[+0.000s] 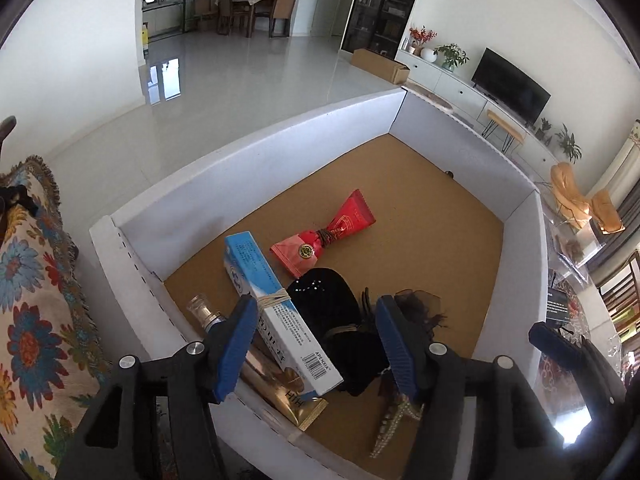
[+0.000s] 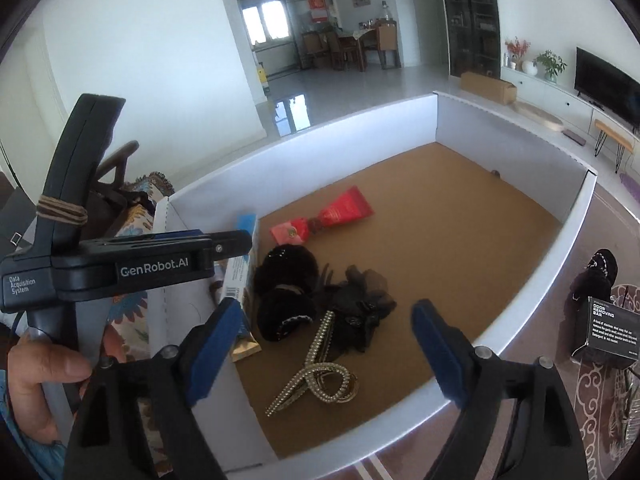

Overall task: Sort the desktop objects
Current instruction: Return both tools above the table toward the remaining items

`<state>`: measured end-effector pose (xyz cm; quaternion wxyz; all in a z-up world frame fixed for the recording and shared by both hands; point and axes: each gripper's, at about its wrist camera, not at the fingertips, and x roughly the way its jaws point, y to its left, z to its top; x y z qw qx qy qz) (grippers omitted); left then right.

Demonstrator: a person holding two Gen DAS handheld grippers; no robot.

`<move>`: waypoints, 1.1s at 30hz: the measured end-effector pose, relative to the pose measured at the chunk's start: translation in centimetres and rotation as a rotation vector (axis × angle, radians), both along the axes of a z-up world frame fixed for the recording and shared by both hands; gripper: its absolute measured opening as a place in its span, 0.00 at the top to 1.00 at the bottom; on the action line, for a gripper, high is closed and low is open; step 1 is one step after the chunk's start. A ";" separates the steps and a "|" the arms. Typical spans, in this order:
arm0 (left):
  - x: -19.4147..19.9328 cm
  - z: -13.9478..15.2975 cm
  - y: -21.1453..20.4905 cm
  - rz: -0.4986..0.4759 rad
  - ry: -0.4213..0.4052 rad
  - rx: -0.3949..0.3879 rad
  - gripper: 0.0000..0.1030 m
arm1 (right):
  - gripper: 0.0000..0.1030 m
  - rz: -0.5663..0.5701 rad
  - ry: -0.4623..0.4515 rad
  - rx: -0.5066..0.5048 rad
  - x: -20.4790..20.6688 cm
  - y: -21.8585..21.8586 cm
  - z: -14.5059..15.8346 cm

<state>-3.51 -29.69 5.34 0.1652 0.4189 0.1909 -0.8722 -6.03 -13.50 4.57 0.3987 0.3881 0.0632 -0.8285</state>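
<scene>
Right tongs (image 2: pixel 324 354) held wide apart over white box (image 2: pixel 520 300) w/ rhinestone clip (image 2: pixel 320 376), black hair bits (image 2: pixel 288 292), red tube (image 2: pixel 344 208).

"GenRobot.AI" on left gripper (image 2: pixel 132 268) ("APENKIA": blue box (image 1: pixel 280 316)).

Glossy pale floor (image 1: pixel 248 68); white walls; dining table (image 1: pixel 256 4); television (image 1: pixel 510 80)
</scene>
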 end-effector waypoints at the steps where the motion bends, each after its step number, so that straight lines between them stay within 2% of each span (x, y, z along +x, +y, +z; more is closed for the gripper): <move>1: 0.5 0.9 1.0 -0.017 0.026 -0.010 0.41 | 0.15 -0.027 0.008 -0.043 0.0 2.1 0.8; 3: 1.1 2.8 3.6 -0.075 0.072 -0.046 0.41 | 0.14 -0.095 0.042 -0.106 0.5 6.5 1.7; 5: 1.2 4.2 7.1 -0.155 0.109 -0.071 0.39 | 0.08 -0.188 0.087 -0.112 1.6 11.3 1.5; 7: 1.3 5.4 11.2 -0.257 0.137 -0.076 0.29 | 0.07 -0.300 0.111 -0.078 2.2 16.8 0.2; 9: 1.5 5.8 15.5 -0.351 0.158 -0.088 0.11 | 0.07 -0.413 0.099 -0.011 2.5 22.2 -2.0; 12: 1.0 4.4 21.8 -0.477 0.156 -0.082 0.04 | 0.07 -0.572 0.043 0.118 2.9 30.7 -5.4; 16: -2.2 -1.1 28.0 -0.548 0.016 -0.061 0.04 | 0.07 -0.701 -0.032 0.196 4.1 38.1 -8.1; 19: -5.2 -5.8 30.5 -0.550 -0.109 -0.072 0.04 | 0.07 -0.734 -0.071 0.180 4.1 40.1 -8.8; 21: -6.3 -8.1 31.6 -0.540 -0.154 -0.115 0.04 | 0.07 -0.729 -0.061 0.175 4.1 40.1 -9.0; 23: -6.9 -9.4 32.0 -0.522 -0.179 -0.145 0.04 | 0.06 -0.715 -0.062 0.224 3.6 39.3 -9.3; 25: -6.8 -9.7 32.0 -0.497 -0.167 -0.175 0.04 | 0.05 -0.707 -0.054 0.264 3.5 38.8 -9.4; 28: -6.4 -10.0 31.7 -0.486 -0.147 -0.171 0.04 | 0.00 -0.689 -0.059 0.264 3.8 38.7 -9.8; 33: -6.1 -9.9 31.4 -0.477 -0.137 -0.176 0.01 | 0.00 -0.686 -0.059 0.268 3.4 38.8 -9.9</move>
